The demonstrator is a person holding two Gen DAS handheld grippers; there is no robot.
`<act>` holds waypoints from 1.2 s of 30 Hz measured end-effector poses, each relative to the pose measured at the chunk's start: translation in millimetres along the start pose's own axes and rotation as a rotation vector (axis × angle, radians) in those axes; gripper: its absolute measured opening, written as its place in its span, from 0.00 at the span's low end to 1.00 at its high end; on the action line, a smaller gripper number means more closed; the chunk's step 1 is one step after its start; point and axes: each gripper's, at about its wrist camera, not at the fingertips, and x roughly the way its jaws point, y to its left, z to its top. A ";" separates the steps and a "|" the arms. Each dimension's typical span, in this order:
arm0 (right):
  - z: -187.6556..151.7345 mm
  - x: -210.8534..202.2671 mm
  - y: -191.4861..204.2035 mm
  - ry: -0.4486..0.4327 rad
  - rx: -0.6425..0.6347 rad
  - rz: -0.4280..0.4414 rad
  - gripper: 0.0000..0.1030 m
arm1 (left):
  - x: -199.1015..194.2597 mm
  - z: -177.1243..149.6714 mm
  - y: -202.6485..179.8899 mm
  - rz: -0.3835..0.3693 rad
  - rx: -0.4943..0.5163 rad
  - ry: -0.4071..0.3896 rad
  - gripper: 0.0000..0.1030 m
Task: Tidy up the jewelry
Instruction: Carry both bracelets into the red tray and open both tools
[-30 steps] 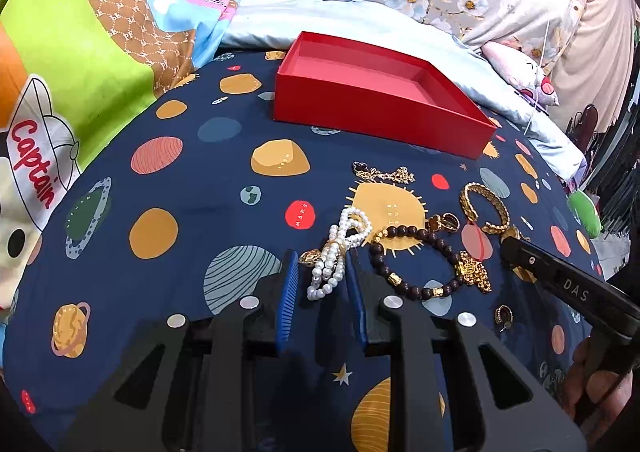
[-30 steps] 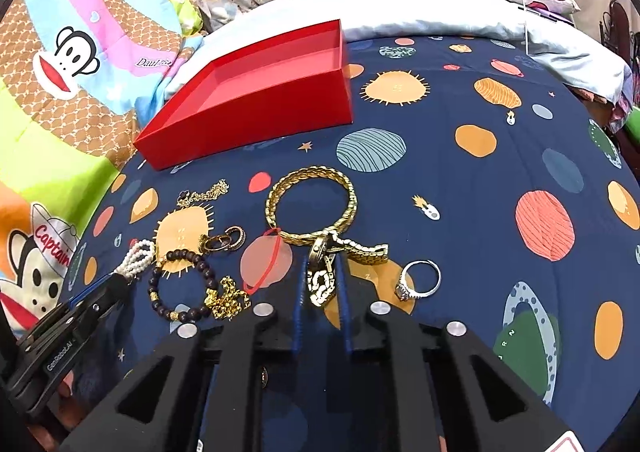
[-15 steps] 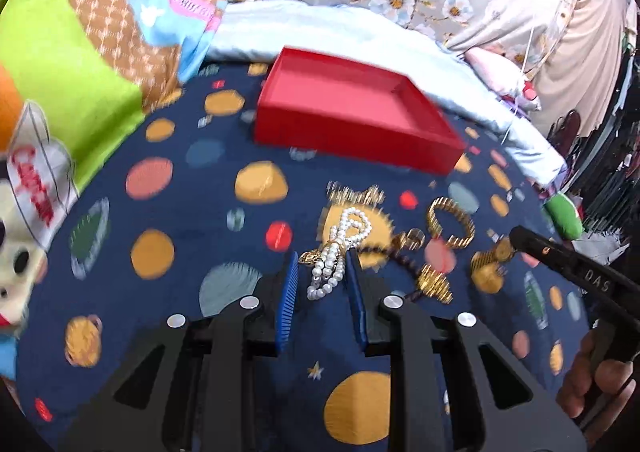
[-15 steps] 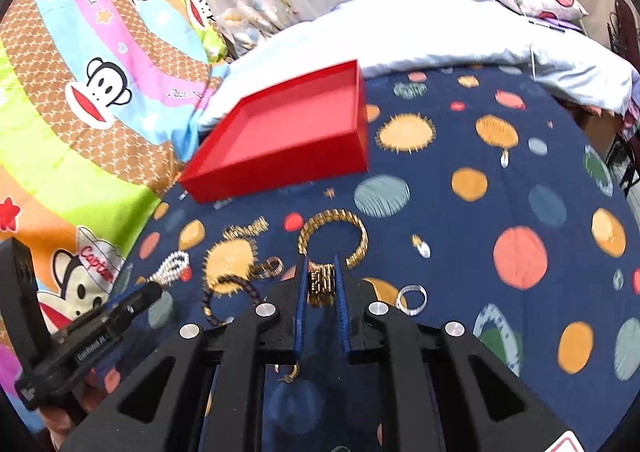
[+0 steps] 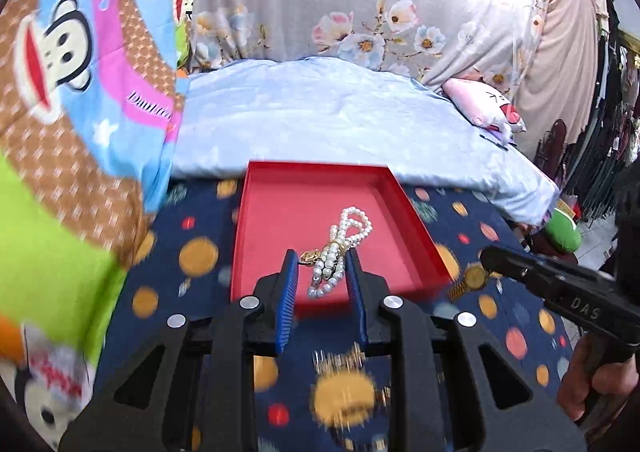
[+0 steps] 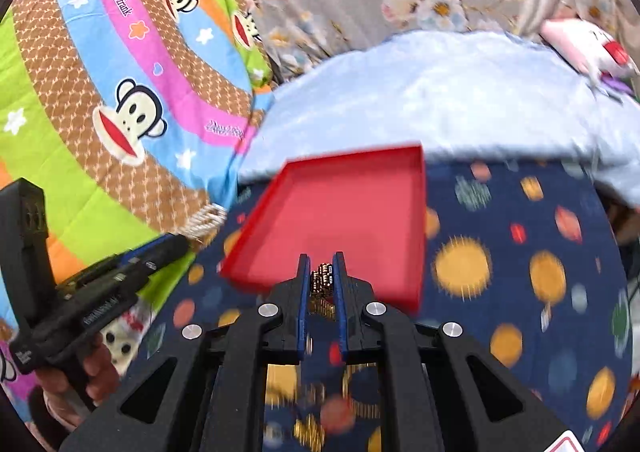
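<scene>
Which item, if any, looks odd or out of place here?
Nothing stands out. The left tool carries a pearl bracelet over the empty red tray; the right tool grips a gold watch.

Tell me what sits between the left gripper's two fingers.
In the left wrist view, the pearl bracelet with its gold charm hangs between the left gripper's fingers, over the red tray.

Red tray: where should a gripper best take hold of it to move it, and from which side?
Grip the red tray by its near wall, coming from above on your own side. The walls are thin, low and upright and the top is open, so one finger can probably slip inside and the other outside.
</scene>
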 end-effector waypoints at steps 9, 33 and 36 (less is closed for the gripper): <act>77.5 119.7 -22.6 0.072 0.038 0.051 0.10 | 115.7 56.6 24.7 -0.002 -0.051 0.082 0.23; 73.4 124.3 -59.8 0.020 -0.001 -0.218 0.35 | 169.6 44.6 57.0 0.162 -0.099 0.164 0.59; 50.3 88.7 -57.3 -0.009 0.015 -0.190 0.41 | 138.8 33.2 50.1 0.167 -0.067 0.118 0.61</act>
